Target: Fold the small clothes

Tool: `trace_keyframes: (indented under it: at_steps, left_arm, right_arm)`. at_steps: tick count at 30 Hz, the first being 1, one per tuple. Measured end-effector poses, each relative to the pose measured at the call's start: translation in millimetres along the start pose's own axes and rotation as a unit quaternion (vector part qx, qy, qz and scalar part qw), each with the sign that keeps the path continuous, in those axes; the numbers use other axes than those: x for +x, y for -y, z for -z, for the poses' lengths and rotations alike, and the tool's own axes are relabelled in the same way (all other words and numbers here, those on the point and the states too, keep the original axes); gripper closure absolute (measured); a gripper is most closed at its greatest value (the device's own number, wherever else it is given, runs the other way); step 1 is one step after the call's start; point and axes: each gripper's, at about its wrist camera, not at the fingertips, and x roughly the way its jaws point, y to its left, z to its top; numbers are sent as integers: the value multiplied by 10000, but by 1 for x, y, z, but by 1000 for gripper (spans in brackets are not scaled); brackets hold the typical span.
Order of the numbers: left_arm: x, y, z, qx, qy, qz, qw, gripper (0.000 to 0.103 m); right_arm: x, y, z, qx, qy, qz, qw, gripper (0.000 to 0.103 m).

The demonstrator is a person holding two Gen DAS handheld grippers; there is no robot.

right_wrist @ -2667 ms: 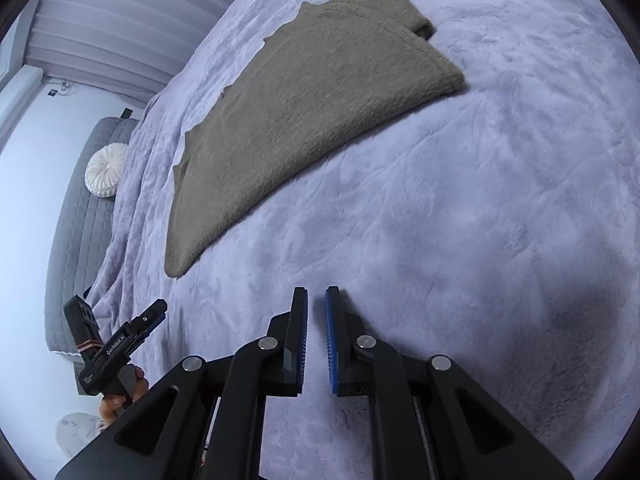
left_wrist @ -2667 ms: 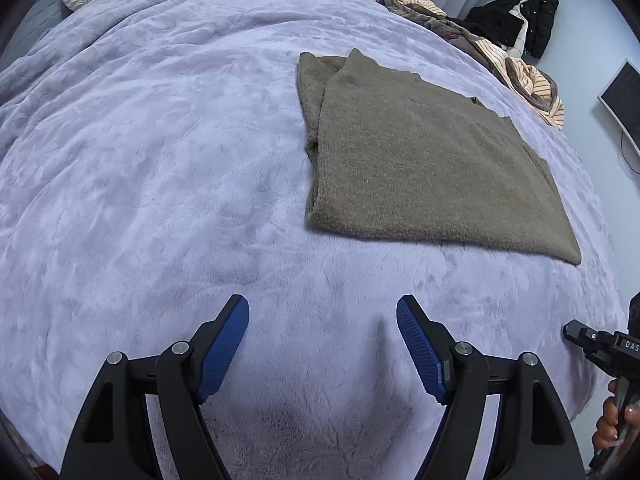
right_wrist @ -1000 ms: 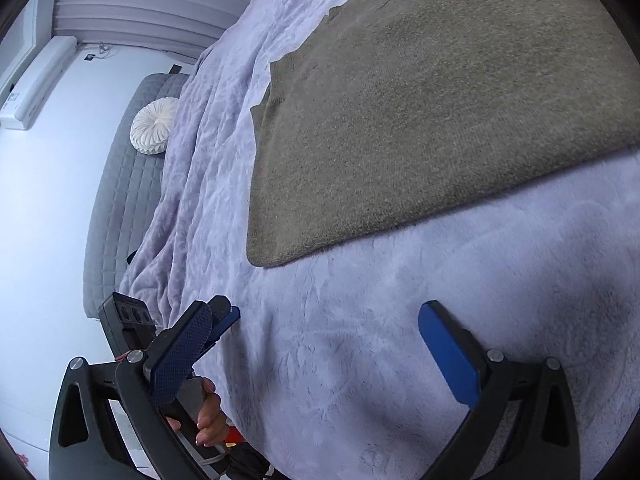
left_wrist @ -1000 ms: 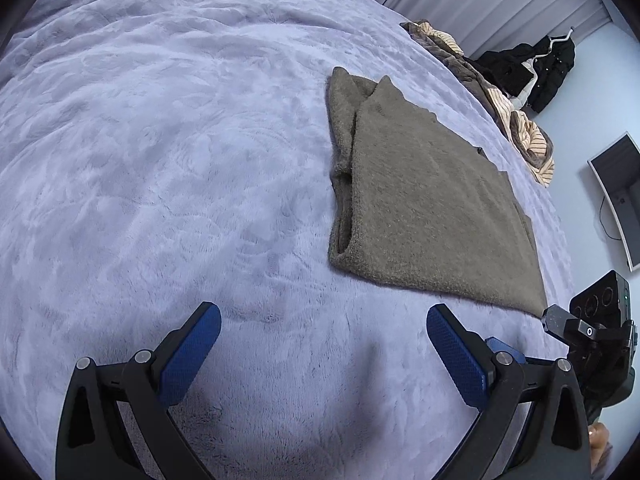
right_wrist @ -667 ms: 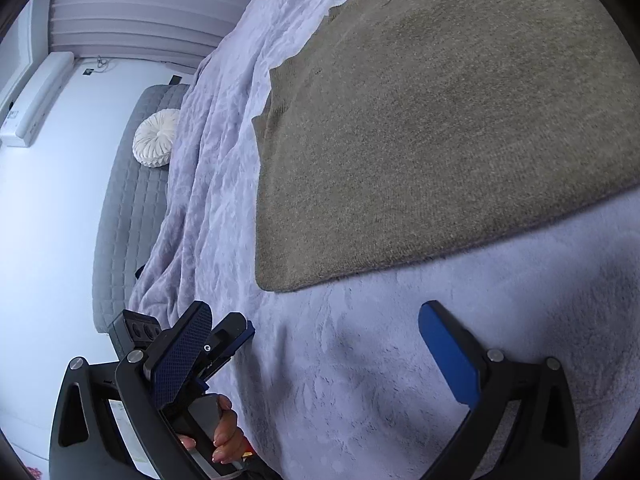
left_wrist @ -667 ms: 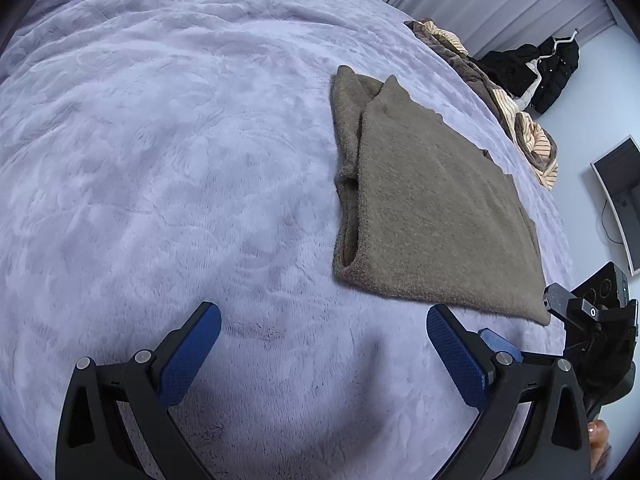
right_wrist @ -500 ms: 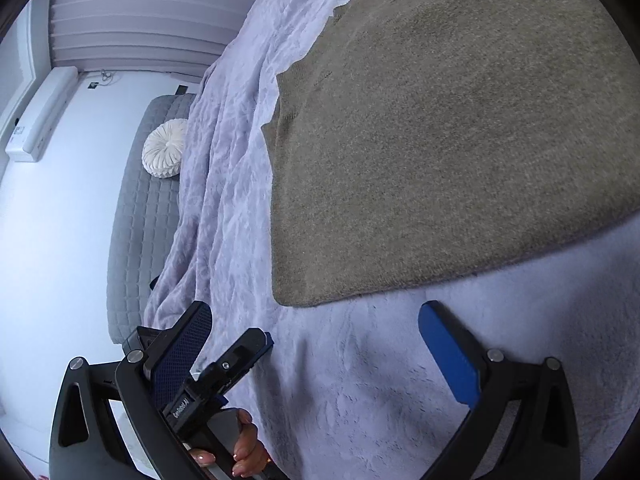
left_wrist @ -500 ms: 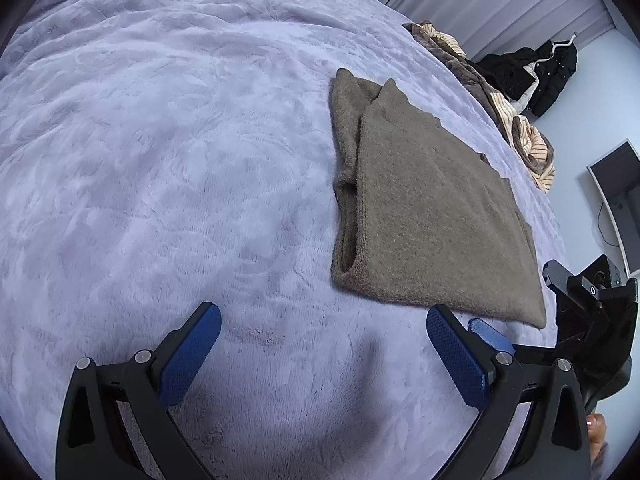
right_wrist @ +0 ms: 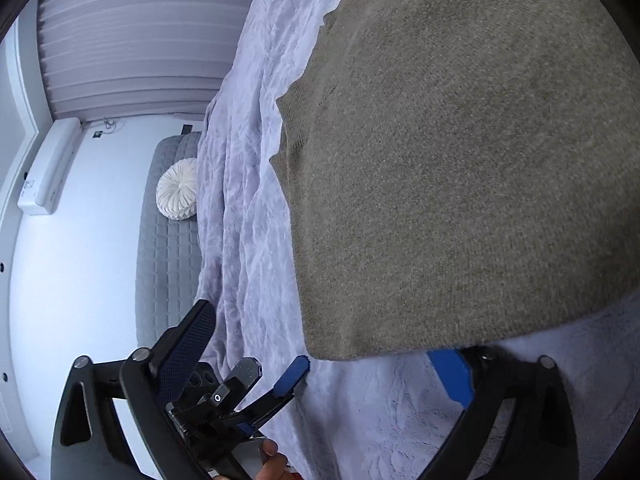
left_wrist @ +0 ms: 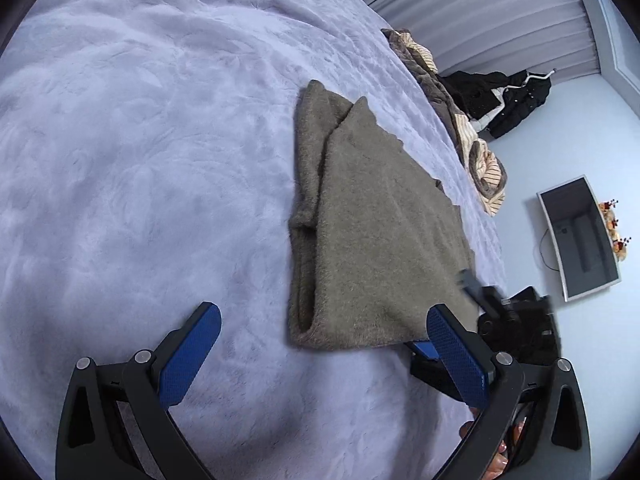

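A brown knit garment (left_wrist: 372, 232) lies folded flat on the lilac bedspread (left_wrist: 140, 140), its near hem toward me. My left gripper (left_wrist: 320, 352) is open, its jaws wide, just short of the garment's near left corner. The garment fills the right wrist view (right_wrist: 460, 180). My right gripper (right_wrist: 328, 356) is open at the garment's near edge, and its right finger (right_wrist: 452, 372) lies partly under the hem. The left gripper also shows in the right wrist view (right_wrist: 292, 372), low at the left.
A pile of striped and brown clothes (left_wrist: 472, 136) lies at the bed's far edge, with a black coat (left_wrist: 504, 100) behind it. A grey headboard (right_wrist: 168, 248) and a round white cushion (right_wrist: 178, 190) stand at the bed's other end. A monitor (left_wrist: 580, 236) stands on the right.
Both grippers have moved in toward the garment's near hem. The right gripper has opened wide since the earliest frame, and its right finger has reached the hem.
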Motion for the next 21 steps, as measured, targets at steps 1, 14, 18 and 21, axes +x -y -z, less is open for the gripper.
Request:
trace_keyframes:
  at_steps: [1,14,18,21]
  left_arm:
    - [3,1,-4,-14,-32,131,9999,0]
    - [78,14,-76,-421,-745,1236,9886,0]
    - [103,26,-85,-206,-809,917,9923,0]
    - [108,31,-86,-95,-769,853,9933,0]
  right_arm:
    - [3,3,-2,74,-69,31,9999,51]
    - [-22,-59,-18,-1087,-94,-829,9906,92]
    - [-12,-70,-12,-1522,-272,-287,9876,93]
    - [-7,-56,-7,-1491,-603,116,9869,91]
